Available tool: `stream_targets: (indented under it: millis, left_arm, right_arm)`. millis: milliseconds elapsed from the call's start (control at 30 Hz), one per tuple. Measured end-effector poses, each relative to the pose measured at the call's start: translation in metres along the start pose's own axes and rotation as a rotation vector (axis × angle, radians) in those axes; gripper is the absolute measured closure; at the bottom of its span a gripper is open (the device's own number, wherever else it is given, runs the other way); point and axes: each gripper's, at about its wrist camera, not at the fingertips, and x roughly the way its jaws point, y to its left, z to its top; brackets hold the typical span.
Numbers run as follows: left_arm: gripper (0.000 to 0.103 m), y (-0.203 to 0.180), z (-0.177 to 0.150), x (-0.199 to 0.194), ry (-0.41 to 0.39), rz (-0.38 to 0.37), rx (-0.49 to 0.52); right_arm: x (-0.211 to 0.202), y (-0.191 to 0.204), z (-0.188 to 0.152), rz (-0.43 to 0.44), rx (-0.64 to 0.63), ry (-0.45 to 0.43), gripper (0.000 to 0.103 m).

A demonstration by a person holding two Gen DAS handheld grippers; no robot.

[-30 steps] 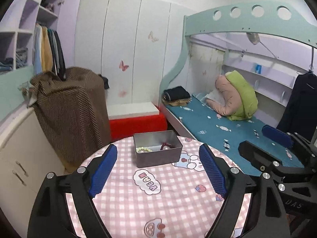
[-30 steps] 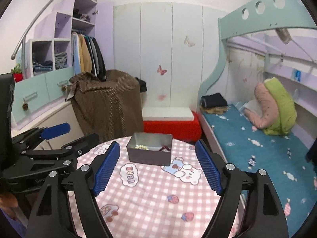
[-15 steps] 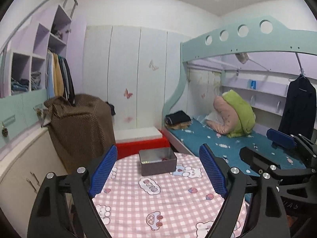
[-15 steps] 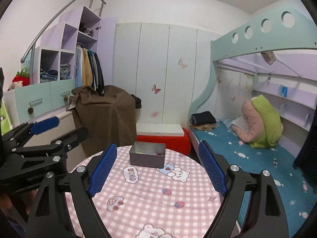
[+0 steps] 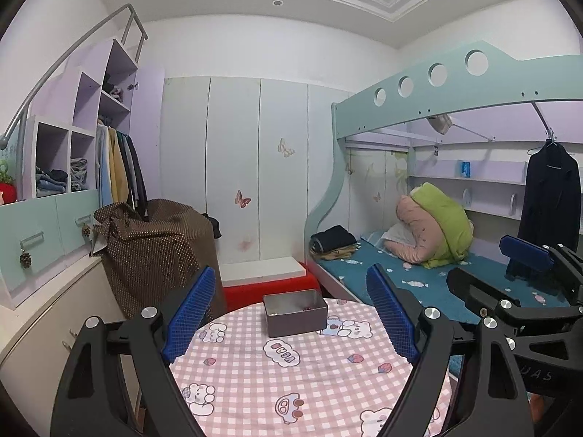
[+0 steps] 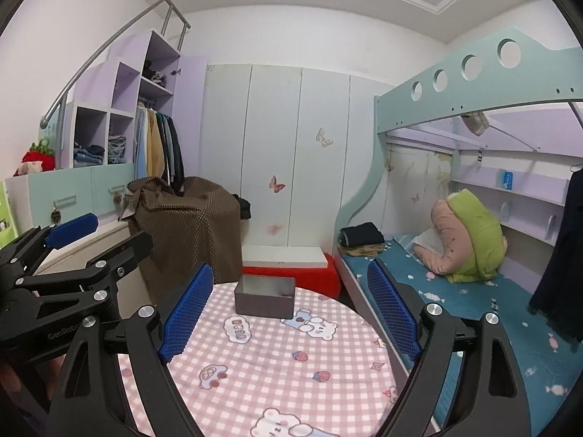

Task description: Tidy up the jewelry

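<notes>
A grey metal box (image 5: 296, 312) stands at the far edge of a round table with a pink checked cloth (image 5: 309, 382). A little dark red jewelry shows inside it. It also shows in the right wrist view (image 6: 265, 296). My left gripper (image 5: 291, 317) is open and empty, held well back from the box above the table. My right gripper (image 6: 289, 313) is open and empty too, also far back. Each gripper shows at the side of the other's view, the right one (image 5: 524, 273) and the left one (image 6: 76, 240).
A bunk bed with a teal mattress (image 5: 419, 276) stands right of the table. A red bench with a white top (image 5: 266, 280) lies behind it. A brown covered object (image 5: 156, 251) and a low cabinet (image 5: 36, 327) stand at the left.
Both grippers have pulled back and up from the grey box, which now looks smaller and farther. Both stay open and empty.
</notes>
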Motion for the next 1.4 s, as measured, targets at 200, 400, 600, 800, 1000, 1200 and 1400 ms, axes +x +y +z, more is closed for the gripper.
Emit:
stream_targets:
  millis: [200,400,600,800,1000,1200,1400]
  left_arm:
    - [0.021,-0.0012,0.0006,-0.0041,-0.022,0.008,0.006]
    - [0.021,-0.0037,-0.0012,-0.0060,-0.040,0.017,0.007]
    - [0.021,-0.0045,-0.0029,-0.0055,-0.040,0.014,0.005]
    - [0.021,-0.0052,-0.0029,-0.0044,-0.037,0.015,0.004]
    - [0.021,-0.0051,-0.0029,-0.0042,-0.036,0.014,0.003]
    - [0.021,-0.0043,-0.0025,-0.0037,-0.034,0.013,0.006]
    - [0.021,-0.0047,-0.0028,-0.0036,-0.033,0.012,0.005]
  right_arm:
    - [-0.0036,-0.0018,-0.0002,-0.001,0.004,-0.006,0.019]
    - [-0.0056,-0.0032,-0.0018,0.004,0.009,-0.007,0.019]
    - [-0.0060,-0.0037,-0.0018,0.004,0.008,-0.007,0.019]
    - [-0.0059,-0.0035,-0.0019,0.004,0.009,-0.006,0.019]
    - [-0.0059,-0.0034,-0.0016,0.003,0.008,-0.007,0.019]
    - [-0.0052,-0.0029,-0.0028,0.005,0.011,-0.002,0.019]
    - [-0.0044,-0.0023,-0.0030,0.003,0.010,-0.002,0.019]
